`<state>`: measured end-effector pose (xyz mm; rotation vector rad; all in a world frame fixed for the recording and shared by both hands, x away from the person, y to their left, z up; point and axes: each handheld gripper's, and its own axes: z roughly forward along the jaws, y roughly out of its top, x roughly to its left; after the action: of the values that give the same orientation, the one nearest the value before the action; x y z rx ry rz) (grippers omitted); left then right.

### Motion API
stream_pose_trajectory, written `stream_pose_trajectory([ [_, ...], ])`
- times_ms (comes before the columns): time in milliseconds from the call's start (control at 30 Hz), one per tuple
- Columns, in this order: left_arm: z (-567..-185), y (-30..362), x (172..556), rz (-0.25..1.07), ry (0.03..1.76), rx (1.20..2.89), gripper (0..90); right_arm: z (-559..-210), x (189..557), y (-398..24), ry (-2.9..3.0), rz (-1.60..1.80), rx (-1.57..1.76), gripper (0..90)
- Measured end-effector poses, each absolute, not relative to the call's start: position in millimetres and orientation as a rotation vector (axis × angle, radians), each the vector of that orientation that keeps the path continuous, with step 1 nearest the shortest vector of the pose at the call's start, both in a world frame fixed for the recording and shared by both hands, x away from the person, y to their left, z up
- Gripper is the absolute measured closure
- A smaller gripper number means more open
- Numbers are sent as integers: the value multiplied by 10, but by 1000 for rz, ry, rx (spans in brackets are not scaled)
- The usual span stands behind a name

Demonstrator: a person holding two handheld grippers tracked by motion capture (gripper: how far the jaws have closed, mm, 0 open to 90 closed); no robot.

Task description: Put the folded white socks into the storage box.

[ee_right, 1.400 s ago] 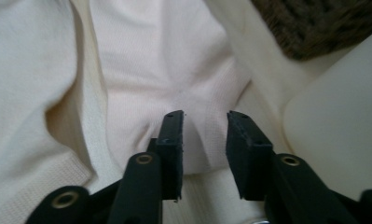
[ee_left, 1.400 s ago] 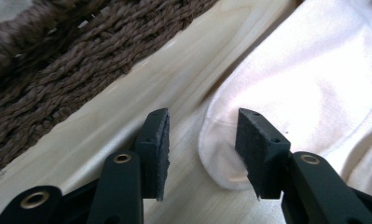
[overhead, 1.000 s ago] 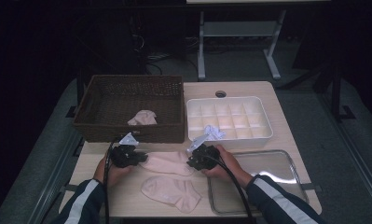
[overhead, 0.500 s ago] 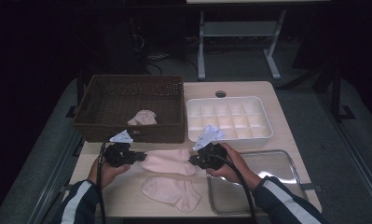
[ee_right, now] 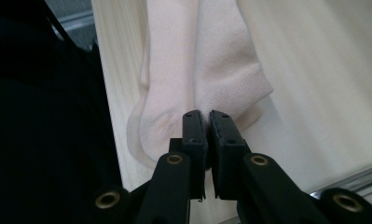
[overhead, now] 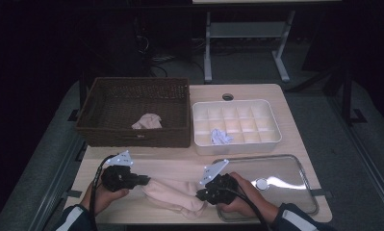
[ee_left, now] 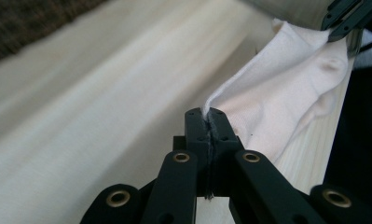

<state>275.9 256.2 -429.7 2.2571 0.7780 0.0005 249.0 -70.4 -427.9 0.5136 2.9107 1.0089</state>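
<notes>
Against the wicker basket (overhead: 134, 111), the pale pink sock (overhead: 172, 192) now lies nearer the table's (overhead: 180, 163) front edge than it did a second ago: then it was stretched between the two grippers closer to the basket's front wall, with a second sock lying flat below it, and now the held sock has been carried toward the person and rests over that other sock, so the two look stacked as a pair. That suggests the matching step is about done and folding or rolling could come next. The left gripper (overhead: 144, 181) sits in front of the basket's left half, pointing sideways along the table, its jaws pinched fully together on one end of the sock (ee_left: 286, 88), the fabric caught in the seam between the pads. The right gripper (overhead: 200, 195) sits beyond the basket's right corner, beside the metal tray (overhead: 295, 166), aimed back toward the left one; its jaws are likewise pressed together, clamping the sock's other end (ee_right: 207, 79). Both hands rest low, forearms coming in from the near edge.
</notes>
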Motion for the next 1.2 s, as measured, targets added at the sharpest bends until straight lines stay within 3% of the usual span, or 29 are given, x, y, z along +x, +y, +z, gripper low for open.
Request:
stream_pose_trajectory([
  [167,-4493,2491,2798,-24,803,2330,880,-4484,2460,-645,2952,934,530,849],
  [367,-4542,2508,2836,-6,827,2322,841,-4486,2453,-621,2927,903,515,846],
  [733,-4556,2425,2967,73,840,2305,832,-4509,2834,-666,2758,836,572,839],
  [833,-4558,2419,2974,88,841,2305,821,-4503,2906,-711,2746,882,563,786],
  [1200,-4554,2432,2958,104,862,2290,729,-4299,2637,-665,2767,1035,407,734],
])
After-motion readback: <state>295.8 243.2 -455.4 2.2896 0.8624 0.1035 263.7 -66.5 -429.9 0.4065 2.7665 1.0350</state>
